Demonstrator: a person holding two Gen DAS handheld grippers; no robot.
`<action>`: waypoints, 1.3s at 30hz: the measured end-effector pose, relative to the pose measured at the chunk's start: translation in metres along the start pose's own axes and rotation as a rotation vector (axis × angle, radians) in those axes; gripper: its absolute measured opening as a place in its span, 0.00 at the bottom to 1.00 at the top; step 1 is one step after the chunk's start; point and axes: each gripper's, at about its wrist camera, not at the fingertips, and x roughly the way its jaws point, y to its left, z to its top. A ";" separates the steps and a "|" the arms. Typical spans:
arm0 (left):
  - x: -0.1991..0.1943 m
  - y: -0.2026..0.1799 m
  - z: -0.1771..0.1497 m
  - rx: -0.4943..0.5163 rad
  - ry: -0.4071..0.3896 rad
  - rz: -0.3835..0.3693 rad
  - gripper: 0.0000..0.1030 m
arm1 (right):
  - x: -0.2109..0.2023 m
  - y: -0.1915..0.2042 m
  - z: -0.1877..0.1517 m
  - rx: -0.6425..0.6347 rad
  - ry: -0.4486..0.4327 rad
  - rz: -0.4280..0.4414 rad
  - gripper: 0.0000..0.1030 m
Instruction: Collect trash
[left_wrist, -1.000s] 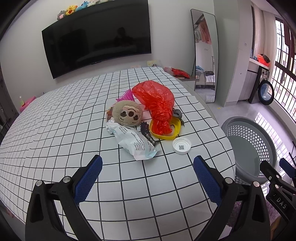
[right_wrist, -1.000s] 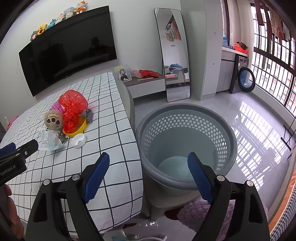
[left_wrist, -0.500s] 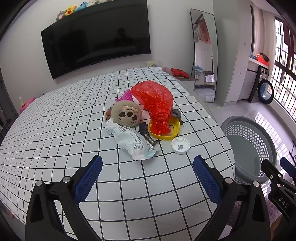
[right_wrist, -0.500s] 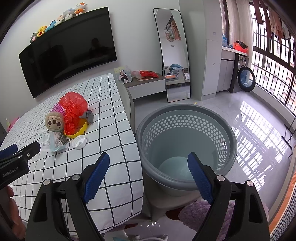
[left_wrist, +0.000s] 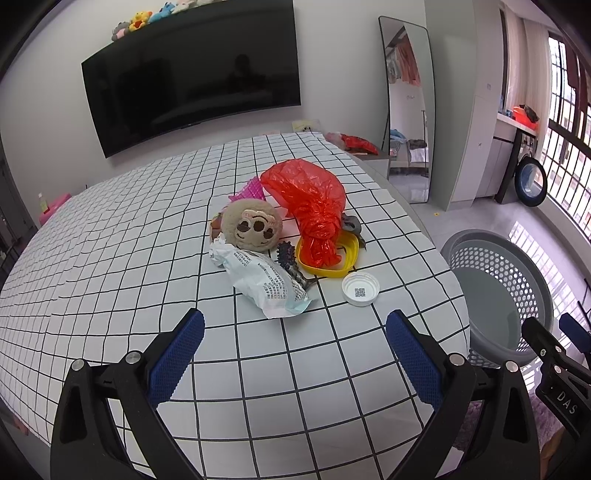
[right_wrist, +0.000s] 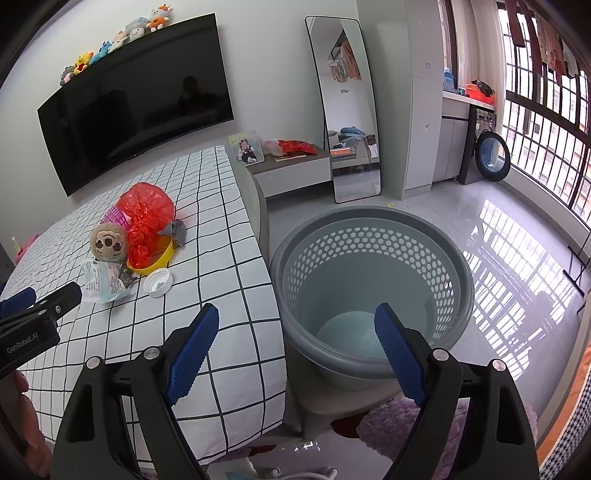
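Note:
A pile lies on the checked bed: a crumpled white wrapper, a red plastic bag on a yellow lid, a white cap, a dark spiky piece and a round plush face. My left gripper is open and empty, short of the wrapper. My right gripper is open and empty, above the near rim of the grey perforated basket. The pile also shows in the right wrist view.
The grey basket stands on the floor right of the bed. A pink mesh item and a grey rag lie in the pile. A nightstand, mirror and wall TV stand behind. A purple rug lies below.
My left gripper has eased slightly toward the pile. My right gripper has barely shifted. Both stay open and empty.

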 end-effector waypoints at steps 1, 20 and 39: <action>0.000 0.000 0.000 0.000 0.000 0.000 0.94 | 0.000 0.000 0.000 0.000 0.001 0.001 0.80; 0.008 0.003 -0.002 -0.003 0.016 0.001 0.94 | 0.008 0.002 -0.004 -0.005 0.024 0.009 0.80; 0.038 0.050 -0.010 -0.038 0.092 0.099 0.94 | 0.062 0.063 0.012 -0.153 0.178 0.211 0.80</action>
